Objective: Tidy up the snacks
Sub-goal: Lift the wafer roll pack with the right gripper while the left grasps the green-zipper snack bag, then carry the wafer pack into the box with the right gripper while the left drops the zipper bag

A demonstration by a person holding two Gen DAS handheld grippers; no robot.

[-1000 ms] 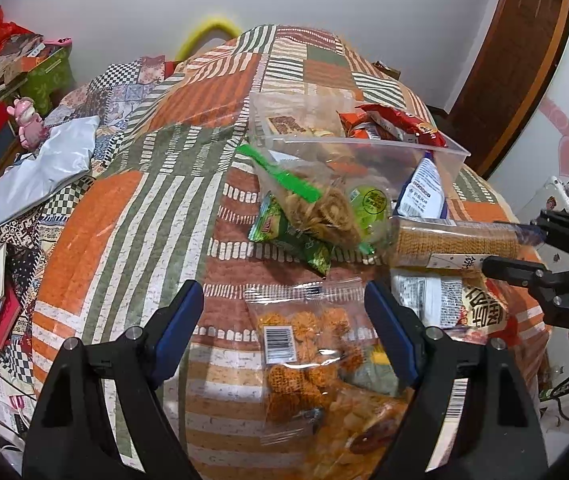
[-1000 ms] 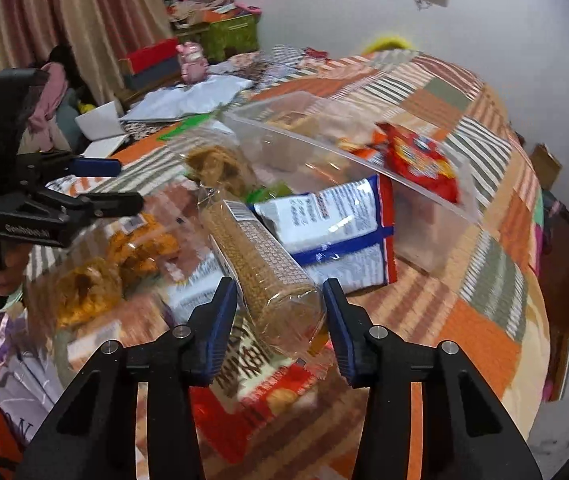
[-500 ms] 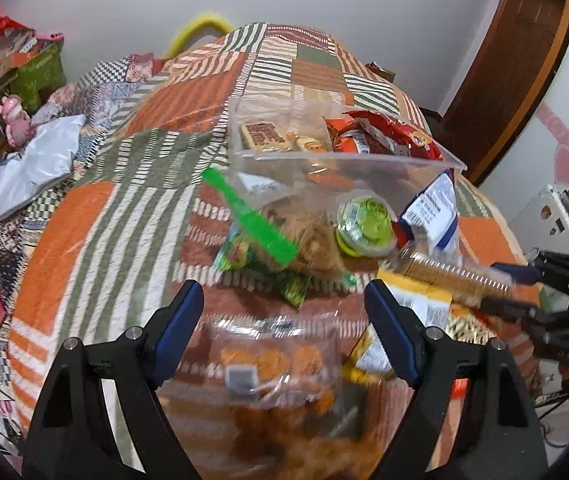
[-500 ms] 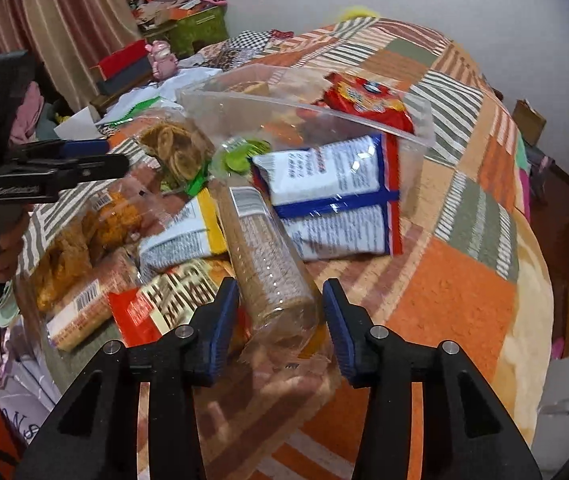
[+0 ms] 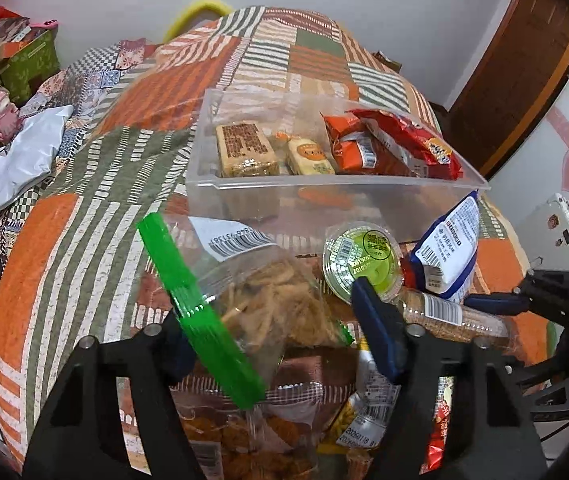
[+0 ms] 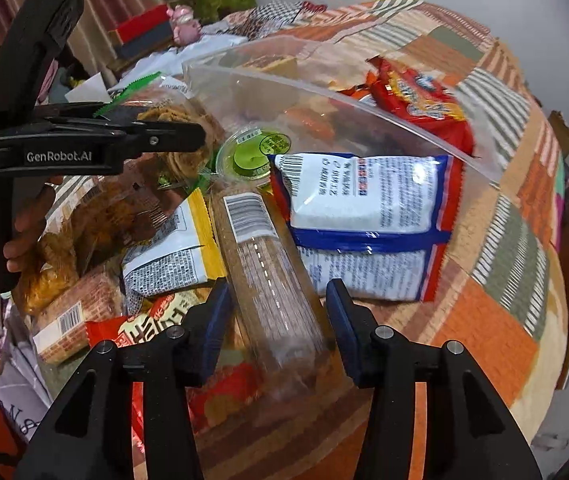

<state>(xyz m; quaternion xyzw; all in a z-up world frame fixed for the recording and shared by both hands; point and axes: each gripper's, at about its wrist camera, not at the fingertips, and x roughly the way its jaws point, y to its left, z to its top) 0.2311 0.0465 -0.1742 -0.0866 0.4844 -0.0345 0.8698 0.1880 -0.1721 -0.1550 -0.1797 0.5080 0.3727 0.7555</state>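
Snacks lie on bed quilt before clear bin [image 5: 336, 186]. Right hand-held gripper [image 6: 278, 320] clenched on cracker sleeve [image 6: 268, 272]; left hand-held gripper [image 5: 280, 332] straddles, released, zip bag [image 5: 272, 300]. Suggest lifting sleeve level, clearing bin's near wall.

Clear glossy plastic bin [image 5: 336, 200]; crinkly foil packets [image 5: 396, 148]; woven cloth quilt [image 5: 84, 208].

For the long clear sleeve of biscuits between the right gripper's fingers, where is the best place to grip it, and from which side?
Grip the biscuit sleeve across its narrow width at the near end, where the right gripper already straddles it. Come along its length from the near side: it lies as a long tube pointing toward the clear bin, with the blue-and-white bag close on its right and the yellow-edged packet on its left.
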